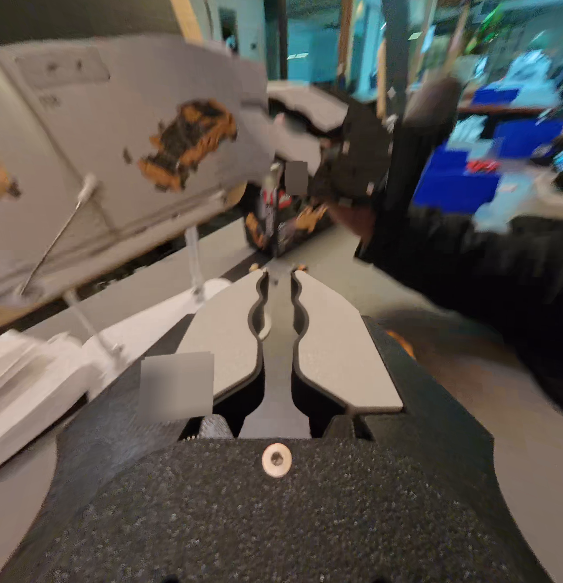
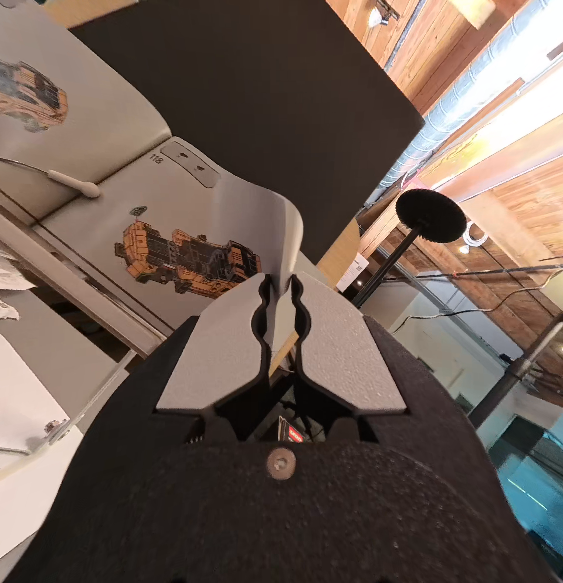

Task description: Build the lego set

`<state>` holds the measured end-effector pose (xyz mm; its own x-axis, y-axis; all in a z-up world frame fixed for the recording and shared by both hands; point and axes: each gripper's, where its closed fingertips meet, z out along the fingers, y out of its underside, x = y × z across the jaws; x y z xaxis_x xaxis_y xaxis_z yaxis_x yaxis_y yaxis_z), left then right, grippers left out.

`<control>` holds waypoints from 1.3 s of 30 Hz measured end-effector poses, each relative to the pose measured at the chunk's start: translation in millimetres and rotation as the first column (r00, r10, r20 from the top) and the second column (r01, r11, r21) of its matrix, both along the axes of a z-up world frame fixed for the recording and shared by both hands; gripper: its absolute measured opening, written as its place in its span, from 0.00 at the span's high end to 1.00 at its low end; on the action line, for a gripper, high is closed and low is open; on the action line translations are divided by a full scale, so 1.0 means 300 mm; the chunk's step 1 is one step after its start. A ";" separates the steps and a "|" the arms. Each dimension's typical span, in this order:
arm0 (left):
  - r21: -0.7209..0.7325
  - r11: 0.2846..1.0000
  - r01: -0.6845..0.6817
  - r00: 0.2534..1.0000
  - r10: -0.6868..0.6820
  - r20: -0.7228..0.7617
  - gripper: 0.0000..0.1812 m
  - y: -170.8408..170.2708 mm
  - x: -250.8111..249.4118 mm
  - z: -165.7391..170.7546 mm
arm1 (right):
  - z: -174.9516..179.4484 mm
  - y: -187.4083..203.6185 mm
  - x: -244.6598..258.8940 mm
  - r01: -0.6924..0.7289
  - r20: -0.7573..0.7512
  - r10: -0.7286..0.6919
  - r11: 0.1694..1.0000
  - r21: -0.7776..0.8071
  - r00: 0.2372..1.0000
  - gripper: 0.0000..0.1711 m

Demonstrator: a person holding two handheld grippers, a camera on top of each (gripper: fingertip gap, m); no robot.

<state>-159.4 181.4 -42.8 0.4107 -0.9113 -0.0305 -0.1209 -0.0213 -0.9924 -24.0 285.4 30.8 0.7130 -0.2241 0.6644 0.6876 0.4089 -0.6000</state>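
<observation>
Right gripper [image 2: 278, 277] first, nearest the lens: its jaws are pinching the curled free edge of an instruction-booklet page [image 2: 242, 202], the paper running down between the two fingers. My read is that this is a page turn, the sheet lifted by its corner so the next build step can be read. The booklet sits tilted on a stand, and a white-tipped wire arm [image 2: 73, 183] lies across the fold to keep it open. The printed orange-and-black car [image 2: 188, 262] on the page shows the model.

Over to the left gripper [image 1: 278, 273]: jaws a little apart with nothing between them, hovering low over the grey table [image 1: 337, 284]. It looks parked out of the way while the page goes over.

Farther off, straight ahead of it, the lego model [image 1: 273, 220] sits on the table, black with orange parts. That view is badly smeared, so how much is built I cannot say. Just beyond and to the right, blue bins [image 1: 453, 183] stand stacked; their contents are too blurred to name.
</observation>
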 end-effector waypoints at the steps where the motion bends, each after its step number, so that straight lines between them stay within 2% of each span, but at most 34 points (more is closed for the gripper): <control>1: -0.043 0.998 0.034 0.999 -0.032 0.035 0.91 0.013 0.044 0.053 | 0.000 -0.005 -0.007 -0.007 0.002 0.007 1.000 0.002 1.000 0.93; 5: -0.185 0.976 0.120 0.983 -0.091 0.158 0.88 0.106 0.217 0.229 | 0.008 -0.015 -0.031 -0.026 0.009 0.026 1.000 0.009 1.000 0.94; 10: -0.314 0.941 0.123 0.972 -0.051 0.229 0.80 0.234 0.328 0.281 | 0.000 -0.014 -0.039 -0.039 0.009 0.039 0.999 0.004 0.999 0.95; 13: -0.329 0.934 0.137 0.972 -0.062 0.228 0.80 0.244 0.368 0.265 | -0.010 -0.008 -0.042 -0.042 0.015 0.042 0.999 0.000 0.999 0.95; 15: -0.304 0.945 0.120 0.978 -0.059 0.200 0.82 0.243 0.382 0.244 | -0.012 -0.006 -0.041 -0.044 0.012 0.044 0.999 -0.004 0.999 0.95; 18: -0.231 0.968 0.095 0.978 -0.047 0.205 0.91 0.242 0.374 0.257 | -0.010 -0.008 -0.039 -0.048 0.007 0.048 0.999 -0.006 0.999 0.95; 23: -0.096 0.994 0.047 0.992 -0.035 0.125 0.95 0.244 0.363 0.260 | -0.011 -0.008 -0.041 -0.058 0.000 0.058 0.998 -0.013 0.998 0.95; 29: 0.040 0.999 0.025 0.999 -0.027 0.048 0.94 0.243 0.355 0.254 | -0.013 -0.008 -0.042 -0.074 -0.010 0.073 0.997 -0.023 0.997 0.95; 35: 0.068 0.998 0.018 0.999 -0.020 0.036 0.96 0.251 0.351 0.259 | -0.016 -0.009 -0.048 -0.083 -0.007 0.083 0.996 -0.027 0.997 0.96; 39: 0.094 0.995 0.032 0.998 -0.037 0.048 0.90 0.235 0.354 0.278 | -0.013 -0.008 -0.041 -0.088 -0.024 0.087 0.996 -0.032 0.996 0.96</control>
<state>-53.3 251.8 40.5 0.3820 -0.9192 -0.0957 -0.0703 0.0744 -0.9948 -36.2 283.1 26.8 0.7438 -0.1384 0.6539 0.6361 0.4469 -0.6290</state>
